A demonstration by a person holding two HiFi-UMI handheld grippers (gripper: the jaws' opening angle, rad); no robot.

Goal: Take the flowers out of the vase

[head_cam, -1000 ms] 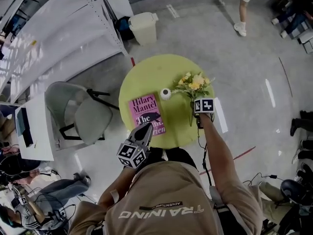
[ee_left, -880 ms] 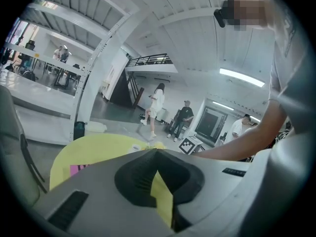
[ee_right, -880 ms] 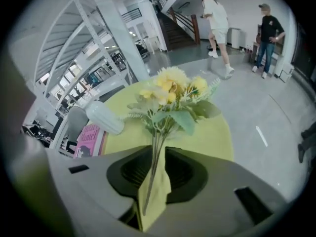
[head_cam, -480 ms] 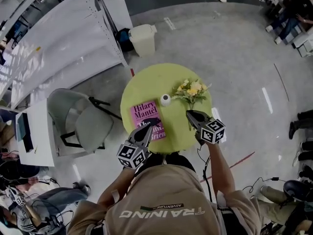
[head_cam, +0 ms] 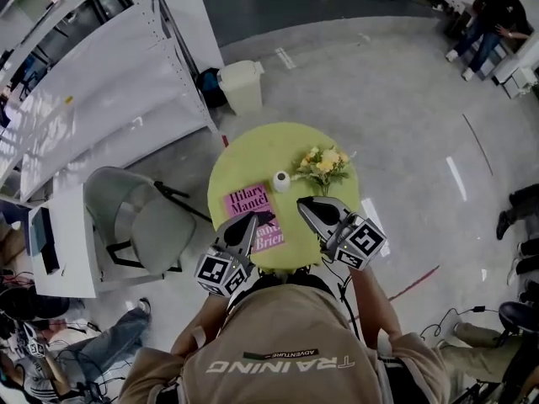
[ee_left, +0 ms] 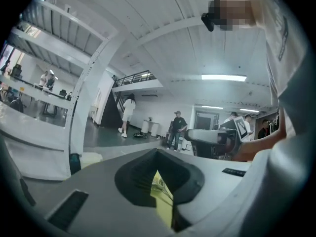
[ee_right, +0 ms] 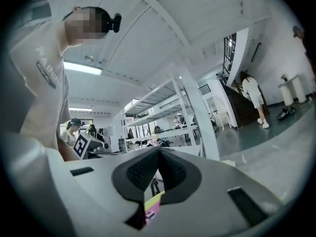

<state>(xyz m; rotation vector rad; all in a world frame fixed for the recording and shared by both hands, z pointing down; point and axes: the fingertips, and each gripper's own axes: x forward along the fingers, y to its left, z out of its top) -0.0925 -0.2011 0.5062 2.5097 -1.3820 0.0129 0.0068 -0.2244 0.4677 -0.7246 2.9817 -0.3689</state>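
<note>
lifting clear of the stems, the right tool (head_cam: 305, 204) has come up off the surface (head_cam: 253, 154) and is now closed and empty. the flowers (head_cam: 322, 163) rest toward the surface's far right edge, just beside the vase (head_cam: 282, 181) and outside it, so the task looks done. the left tool (head_cam: 250, 219) is closed and empty too. counted: two tools, one bunch, one vase, one book (head_cam: 253, 204).
</note>
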